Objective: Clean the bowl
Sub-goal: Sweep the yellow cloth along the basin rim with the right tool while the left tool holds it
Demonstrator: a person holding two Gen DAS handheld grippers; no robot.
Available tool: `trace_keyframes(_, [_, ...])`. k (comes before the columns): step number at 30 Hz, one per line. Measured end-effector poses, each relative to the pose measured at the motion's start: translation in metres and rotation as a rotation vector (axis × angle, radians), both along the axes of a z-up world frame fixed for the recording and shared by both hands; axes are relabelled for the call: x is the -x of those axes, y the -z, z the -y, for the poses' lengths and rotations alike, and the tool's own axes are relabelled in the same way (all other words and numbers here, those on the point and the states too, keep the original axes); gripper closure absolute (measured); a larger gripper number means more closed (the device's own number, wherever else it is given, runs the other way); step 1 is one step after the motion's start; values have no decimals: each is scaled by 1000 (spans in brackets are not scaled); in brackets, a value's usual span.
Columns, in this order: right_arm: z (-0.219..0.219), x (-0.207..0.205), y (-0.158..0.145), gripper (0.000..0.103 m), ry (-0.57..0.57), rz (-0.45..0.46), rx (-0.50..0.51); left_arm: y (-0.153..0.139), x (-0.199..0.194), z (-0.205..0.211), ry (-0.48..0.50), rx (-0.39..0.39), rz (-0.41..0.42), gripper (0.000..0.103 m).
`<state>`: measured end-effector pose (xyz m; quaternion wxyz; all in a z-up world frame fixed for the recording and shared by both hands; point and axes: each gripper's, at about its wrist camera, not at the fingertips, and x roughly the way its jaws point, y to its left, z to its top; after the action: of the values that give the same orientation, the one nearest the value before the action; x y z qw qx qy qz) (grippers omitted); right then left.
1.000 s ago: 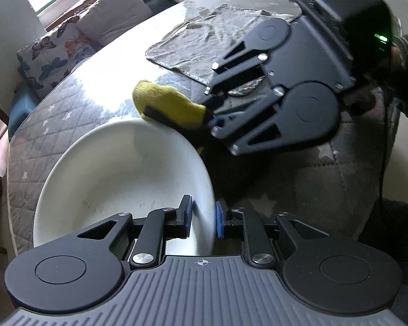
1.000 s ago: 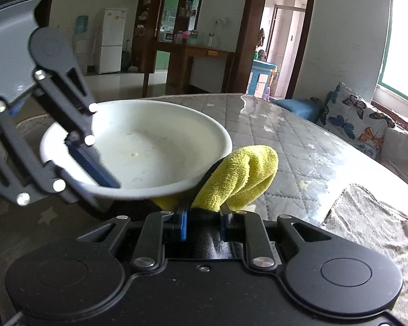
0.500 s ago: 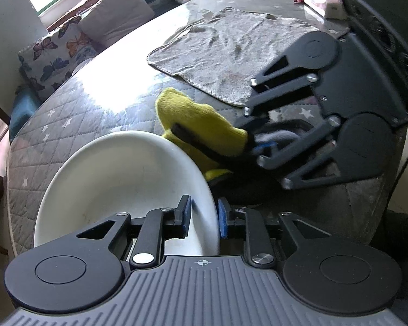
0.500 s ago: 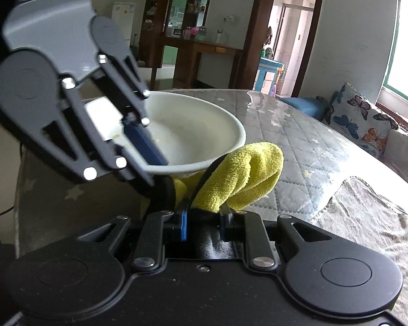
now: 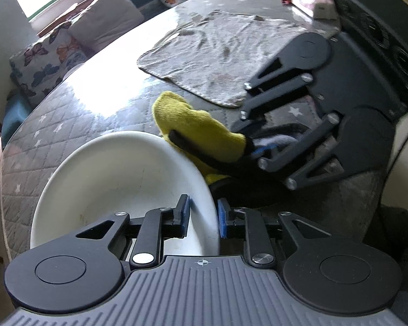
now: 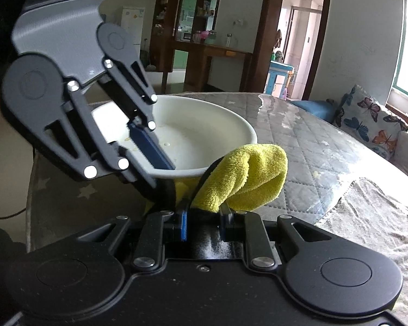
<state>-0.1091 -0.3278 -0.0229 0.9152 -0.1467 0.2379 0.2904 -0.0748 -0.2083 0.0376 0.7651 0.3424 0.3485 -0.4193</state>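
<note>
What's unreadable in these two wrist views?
- Bowl near rim, left wrist view: hidden behind the left gripper body.
- Bowl interior, right wrist view: partly blocked by the left gripper's linkage; the specks there are too small to identify.
- Yellow cloth lower part: hidden under the bowl and between the right gripper pads.
- Items at the table's far end, left wrist view: blurred.

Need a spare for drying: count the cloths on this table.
2. The yellow cloth is clamped in the right gripper beside the bowl; a grey cloth lies flat beyond it.
</note>
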Motion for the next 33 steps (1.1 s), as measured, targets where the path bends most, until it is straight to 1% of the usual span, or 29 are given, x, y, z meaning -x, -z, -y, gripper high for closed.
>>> trace_keyframes(4, [-1, -7, 0, 81, 6, 4, 2, 1, 4, -2, 28, 1, 4, 82])
trace_keyframes(26, [-2, -49, 1, 80, 33, 18, 22, 4, 14, -11, 86, -4, 18, 81])
trace_keyframes(29, [-2, -55, 2, 80, 28, 19, 27, 4, 17, -13, 107, -7, 16, 81])
trace_keyframes(33, [-1, -55, 2, 81, 17, 18, 30, 3, 16, -15, 95, -1, 1, 81])
